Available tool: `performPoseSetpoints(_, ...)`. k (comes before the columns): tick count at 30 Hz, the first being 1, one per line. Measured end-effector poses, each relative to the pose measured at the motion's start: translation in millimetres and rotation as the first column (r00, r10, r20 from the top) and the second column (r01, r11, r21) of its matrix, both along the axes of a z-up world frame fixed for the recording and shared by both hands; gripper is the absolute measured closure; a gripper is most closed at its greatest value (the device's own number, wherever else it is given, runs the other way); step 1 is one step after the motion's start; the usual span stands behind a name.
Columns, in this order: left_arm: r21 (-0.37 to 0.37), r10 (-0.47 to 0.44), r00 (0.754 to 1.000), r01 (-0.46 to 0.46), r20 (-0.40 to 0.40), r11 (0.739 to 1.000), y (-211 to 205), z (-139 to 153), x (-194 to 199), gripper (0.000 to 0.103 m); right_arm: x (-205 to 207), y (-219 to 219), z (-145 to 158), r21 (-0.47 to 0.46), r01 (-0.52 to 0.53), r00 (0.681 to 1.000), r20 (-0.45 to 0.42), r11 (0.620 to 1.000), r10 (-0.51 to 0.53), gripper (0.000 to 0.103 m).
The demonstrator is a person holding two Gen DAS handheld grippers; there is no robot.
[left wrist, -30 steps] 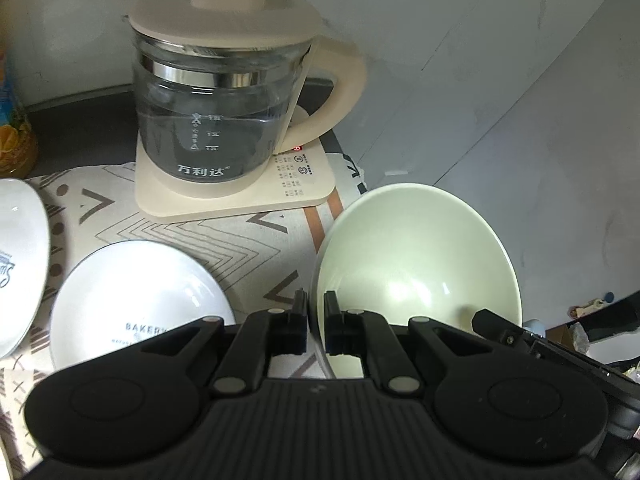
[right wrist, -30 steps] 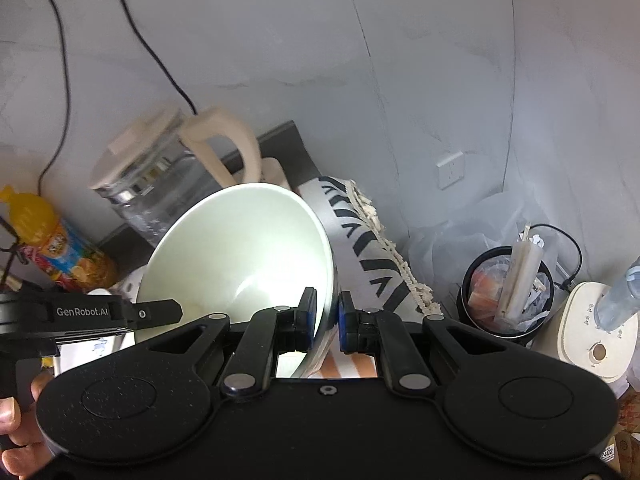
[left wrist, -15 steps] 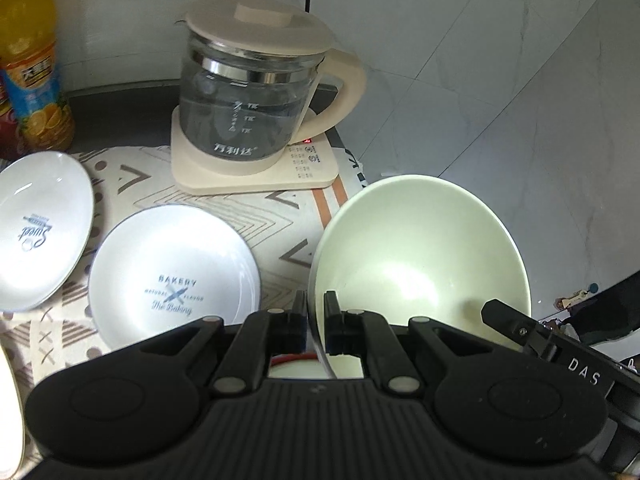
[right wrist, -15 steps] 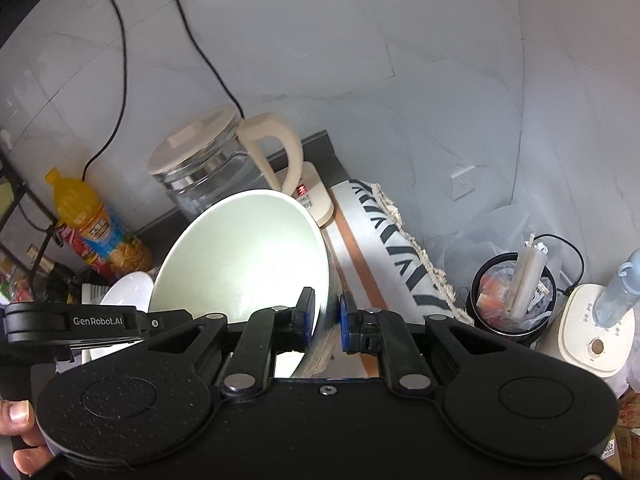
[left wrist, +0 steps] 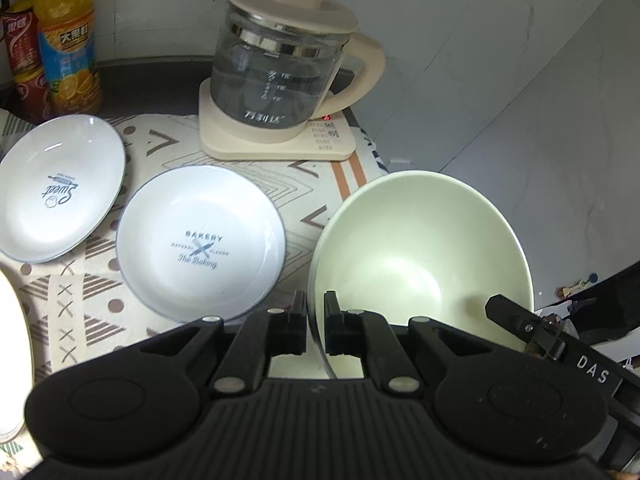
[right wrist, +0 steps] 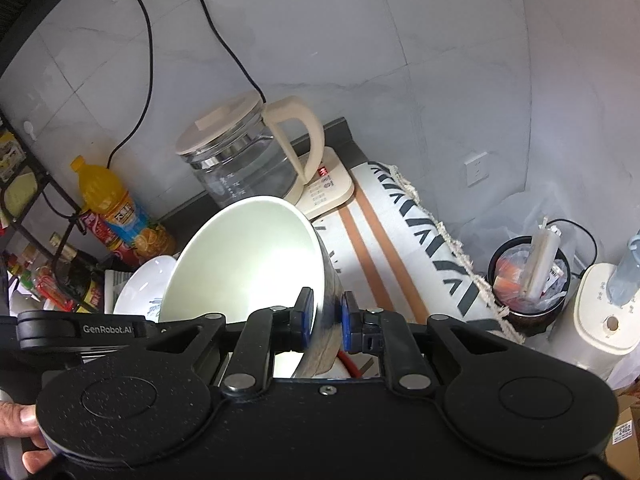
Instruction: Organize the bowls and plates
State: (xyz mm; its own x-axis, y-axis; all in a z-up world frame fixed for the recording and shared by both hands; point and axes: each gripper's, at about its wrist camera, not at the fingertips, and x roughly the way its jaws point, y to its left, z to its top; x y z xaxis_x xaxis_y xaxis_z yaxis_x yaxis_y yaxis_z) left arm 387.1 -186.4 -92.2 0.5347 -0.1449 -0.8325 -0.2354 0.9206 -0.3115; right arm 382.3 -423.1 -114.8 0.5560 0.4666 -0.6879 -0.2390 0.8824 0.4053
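Both grippers hold one pale green bowl above the table's right end. My left gripper is shut on its near-left rim. My right gripper is shut on the opposite rim; the bowl tilts left in the right wrist view. Two white plates lie on the patterned cloth: one printed "Bakery" just left of the bowl, one printed "Sweet" further left. The edge of another white dish shows at the far left.
A glass kettle on a cream base stands at the back. An orange juice bottle and a red can stand back left. Past the table's right edge, a bin and a white appliance sit on the floor.
Both grippers have lifted and drawn back with the bowl. More of the table, both plates and the bottles have come into the left wrist view.
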Motion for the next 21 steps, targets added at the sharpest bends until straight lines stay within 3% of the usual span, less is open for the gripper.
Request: performPoseSetpoints(21,-0.052,-0.001,0.997,-0.003,-0.075,0.999,13.2,-34.9,-23.1,0.097,-18.2,6.5,-12.0,0.008,0.012,0.999,-0.030,1.000,-0.012,0.087)
